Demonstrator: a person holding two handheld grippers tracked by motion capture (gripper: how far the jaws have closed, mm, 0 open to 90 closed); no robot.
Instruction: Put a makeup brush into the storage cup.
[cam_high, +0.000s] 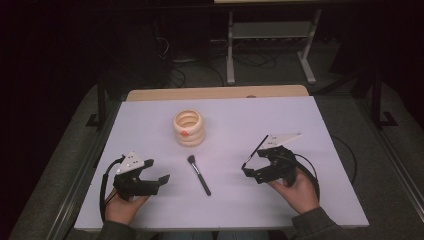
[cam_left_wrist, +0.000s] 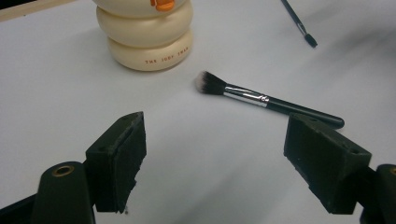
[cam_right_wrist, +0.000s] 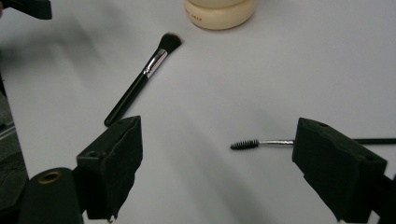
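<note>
Scene: a person seated at a white bench (cam_high: 150, 125) holds a two-jaw gripper in each hand, with makeup tools laid out between them.
Left gripper (cam_high: 150, 181): released, jaws spread wide and holding nothing, hovering low over the bench just left of the powder brush.
Right gripper (cam_high: 256, 166): also released, jaws apart; the mascara wand (cam_right_wrist: 261, 143) lies on the bench between them, its bristled tip pointing toward the left jaw and its handle running behind the right one.
Powder brush (cam_high: 198, 174): flat on the bench between the two hands, bristle end toward the holder.
Holder (cam_high: 188, 128): a cream ringed pot with an orange mark, upright toward the far side, well apart from both grippers.
Risk: the wand is thin and lies flat, so closing jaws could likely skid it sideways or pinch the bristles.
Second risk: a long brush held off-centre may tip, and could knock the light pot over at its rim.
</note>
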